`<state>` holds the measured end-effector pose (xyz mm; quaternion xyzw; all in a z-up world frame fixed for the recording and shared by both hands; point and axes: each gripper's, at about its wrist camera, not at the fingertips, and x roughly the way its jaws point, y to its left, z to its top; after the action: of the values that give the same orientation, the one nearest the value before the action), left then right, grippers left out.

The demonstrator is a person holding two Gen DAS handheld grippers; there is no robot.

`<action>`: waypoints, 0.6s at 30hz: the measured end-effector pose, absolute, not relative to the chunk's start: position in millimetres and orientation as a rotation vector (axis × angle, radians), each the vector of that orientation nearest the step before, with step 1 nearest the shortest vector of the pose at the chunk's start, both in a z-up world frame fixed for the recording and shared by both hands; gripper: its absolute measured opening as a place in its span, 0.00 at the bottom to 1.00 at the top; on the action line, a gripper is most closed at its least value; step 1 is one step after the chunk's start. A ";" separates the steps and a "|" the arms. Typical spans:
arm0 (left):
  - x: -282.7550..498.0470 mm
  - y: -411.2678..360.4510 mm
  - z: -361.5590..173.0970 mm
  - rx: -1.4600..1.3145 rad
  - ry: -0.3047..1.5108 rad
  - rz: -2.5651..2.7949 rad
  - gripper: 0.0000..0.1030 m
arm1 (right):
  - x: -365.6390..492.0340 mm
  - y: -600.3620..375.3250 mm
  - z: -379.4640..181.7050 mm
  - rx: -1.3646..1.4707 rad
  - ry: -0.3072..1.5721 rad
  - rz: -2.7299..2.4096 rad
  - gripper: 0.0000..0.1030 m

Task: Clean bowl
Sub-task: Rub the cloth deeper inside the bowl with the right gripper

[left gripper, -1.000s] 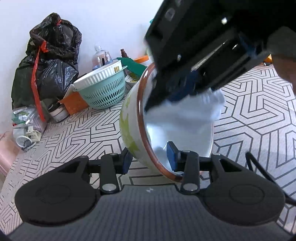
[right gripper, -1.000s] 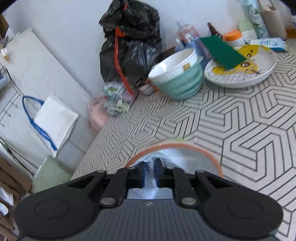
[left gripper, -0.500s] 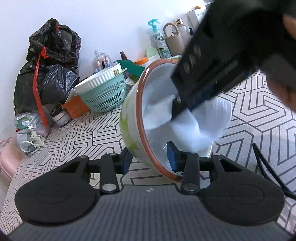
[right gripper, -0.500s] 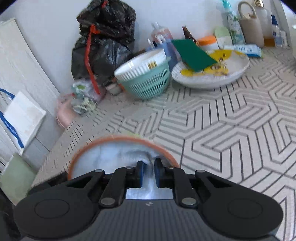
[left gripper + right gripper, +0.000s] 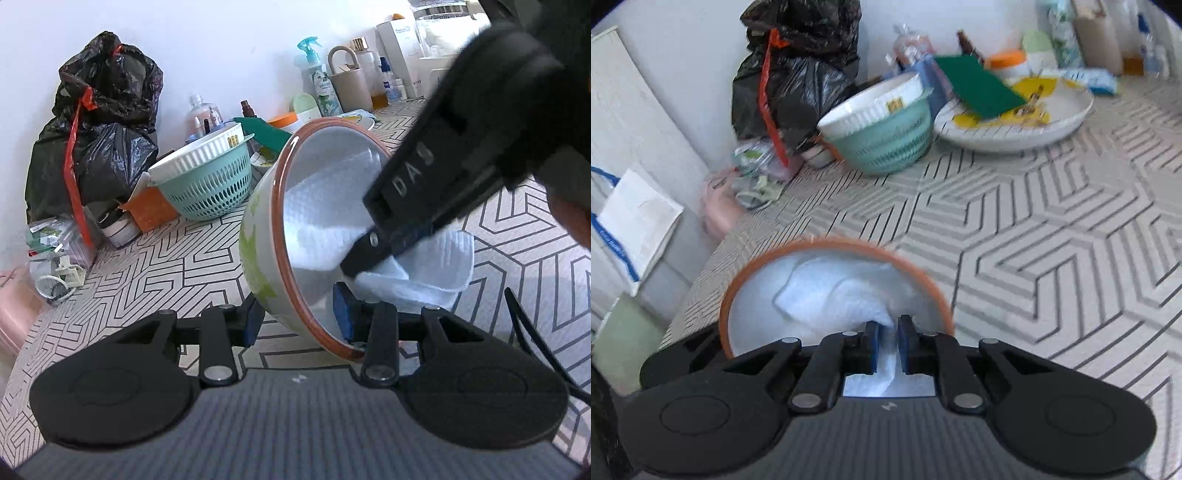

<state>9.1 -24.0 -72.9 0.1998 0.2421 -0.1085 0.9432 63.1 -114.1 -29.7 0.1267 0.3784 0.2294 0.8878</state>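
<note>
Nearest in the left wrist view, the left hand-held gripper clamps the near wall of the bowl — one pad outside, one inside the orange rim — and holds it tipped on its side above the patterned table, its mouth facing right. That grip has not shifted over the last second.

What has changed is the wiper. The right hand-held gripper, jaws narrowed tight on a white paper towel, has swung down from the upper rim to the lower part of the bowl's inside. The towel now spreads across the white interior, and one fold hangs out over the rim at the right. In the right wrist view the towel bunches from between the jaws into the bowl's hollow.

This reads as a wipe in mid-sweep, with part of the inside already passed over — though no dirt is visible to judge by.

Farther off, a teal colander with a white ribbed dish in it, a plate under a green scouring pad and a black rubbish bag sit untouched.
</note>
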 end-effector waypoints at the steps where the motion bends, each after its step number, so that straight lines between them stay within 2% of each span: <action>1: 9.5 -23.5 -72.8 0.403 0.495 -0.222 0.37 | 62.6 -113.6 -25.5 0.261 0.777 0.474 0.11; 11: 6.9 -16.8 -75.1 0.403 0.493 -0.240 0.37 | 58.3 -105.4 2.7 0.260 0.718 0.571 0.14; 18: 4.2 -20.6 -75.9 0.417 0.488 -0.230 0.37 | 46.7 -97.7 -3.1 0.271 0.754 0.679 0.14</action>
<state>4.2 -20.6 -75.9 0.2046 0.2393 -0.1130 0.9424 46.7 -97.7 -3.1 0.1293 0.3598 0.3240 0.8654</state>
